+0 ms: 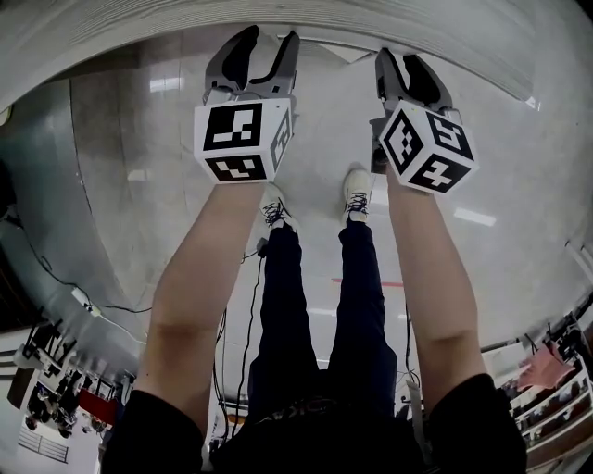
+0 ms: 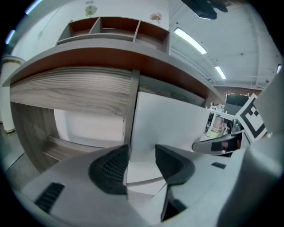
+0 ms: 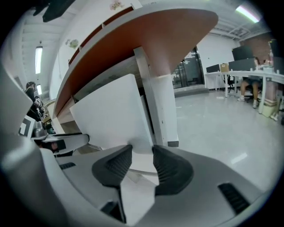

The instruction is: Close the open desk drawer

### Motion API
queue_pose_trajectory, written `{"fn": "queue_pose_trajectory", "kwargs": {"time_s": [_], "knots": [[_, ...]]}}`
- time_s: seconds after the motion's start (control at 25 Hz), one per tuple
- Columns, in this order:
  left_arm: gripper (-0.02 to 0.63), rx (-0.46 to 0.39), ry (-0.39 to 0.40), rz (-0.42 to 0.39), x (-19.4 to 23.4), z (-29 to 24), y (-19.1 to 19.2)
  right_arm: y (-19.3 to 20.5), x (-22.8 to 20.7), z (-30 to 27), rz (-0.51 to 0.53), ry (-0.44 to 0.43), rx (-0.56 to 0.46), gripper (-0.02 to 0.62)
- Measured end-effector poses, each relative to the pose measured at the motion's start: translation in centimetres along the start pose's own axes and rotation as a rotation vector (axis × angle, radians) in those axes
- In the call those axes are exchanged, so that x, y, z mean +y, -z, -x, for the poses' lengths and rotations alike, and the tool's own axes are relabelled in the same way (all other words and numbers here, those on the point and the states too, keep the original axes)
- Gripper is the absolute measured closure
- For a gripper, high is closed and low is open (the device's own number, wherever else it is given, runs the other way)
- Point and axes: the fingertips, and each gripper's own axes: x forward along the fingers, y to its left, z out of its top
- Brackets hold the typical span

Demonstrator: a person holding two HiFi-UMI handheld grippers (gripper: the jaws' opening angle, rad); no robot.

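Observation:
The white drawer front (image 2: 171,126) stands out from under the wood-grain desk (image 2: 71,88), just ahead of both grippers. In the left gripper view my left gripper (image 2: 141,162) is open, its dark pads (image 2: 113,166) apart, and the panel's left edge shows beyond the gap. From the right gripper view, the same white front (image 3: 113,111) sits beside a white desk leg (image 3: 164,111), and my right gripper (image 3: 141,162) is open with nothing gripped. In the head view the left gripper (image 1: 269,46) and right gripper (image 1: 400,60) point side by side at the desk's edge (image 1: 278,18).
A shelf unit with brown compartments (image 2: 111,29) tops the desk. Below are the person's legs and white shoes (image 1: 357,194) on glossy floor, with cables (image 1: 246,305) trailing left. Other desks and a seated person (image 3: 248,84) stand far off at right.

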Motion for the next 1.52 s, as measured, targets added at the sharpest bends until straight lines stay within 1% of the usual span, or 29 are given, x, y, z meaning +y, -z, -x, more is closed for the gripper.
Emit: {"fn": "queue_pose_trajectory", "kwargs": {"time_s": [0.12,0.24,0.44,0.6,0.64,0.68,0.72,0.76,0.84,0.92,1.04,1.16,1.24,1.36,1.44,1.52], "knots": [[0.420,0.001,-0.002,0.020,-0.3,-0.8,-0.2,-0.3,-0.6,-0.4,-0.051,0.020,-0.002,0.434],[0.420,0.007,0.008,0.017,-1.3,-1.5,-0.4,-0.5,-1.7,-0.3,-0.088,0.036,0.000,0.434],[0.420,0.003,0.006,0.028,-1.8,-1.8,-0.8,-1.0,-2.2,-0.2,-0.091,0.046,-0.013,0.436],[0.422,0.002,0.003,0.045,-1.4,-0.6,0.1,0.0,-2.5,0.0,-0.089,0.016,0.004,0.440],[0.431,0.003,0.006,0.058,-1.4,0.2,0.7,0.6,-2.3,0.2,-0.089,-0.002,0.009,0.482],[0.470,0.004,0.013,0.076,-1.5,1.1,1.4,1.1,-2.0,0.6,-0.087,-0.033,0.010,0.545],[0.527,0.009,0.026,0.099,-1.8,2.0,2.1,1.5,-1.3,1.0,-0.083,-0.078,0.008,0.575],[0.595,0.021,0.047,0.123,-2.3,3.1,2.9,1.9,-0.5,1.7,-0.078,-0.132,0.007,0.577],[0.595,0.057,0.091,0.164,-3.9,5.7,4.0,2.3,1.5,3.7,-0.054,-0.230,0.016,0.578],[0.595,0.075,0.121,0.197,-5.1,8.1,4.5,2.5,3.4,5.8,-0.035,-0.309,0.031,0.578],[0.595,0.069,0.146,0.241,-6.1,11.2,4.4,2.3,5.9,8.5,-0.038,-0.403,0.036,0.578],[0.595,0.045,0.169,0.260,-7.2,14.3,3.2,1.7,8.4,11.8,-0.011,-0.480,0.036,0.578],[0.595,0.027,0.207,0.251,-8.3,16.0,1.7,1.0,10.3,14.2,0.015,-0.534,0.044,0.578],[0.595,0.003,0.283,0.195,-9.5,18.0,-0.5,-0.4,13.1,16.7,0.055,-0.606,0.035,0.578],[0.595,-0.015,0.302,0.162,-9.2,19.0,-1.4,-1.2,14.6,17.7,0.068,-0.639,0.020,0.578],[0.595,-0.025,0.303,0.162,-8.6,19.9,-1.9,-1.7,15.7,18.6,0.065,-0.658,0.007,0.578]]}}
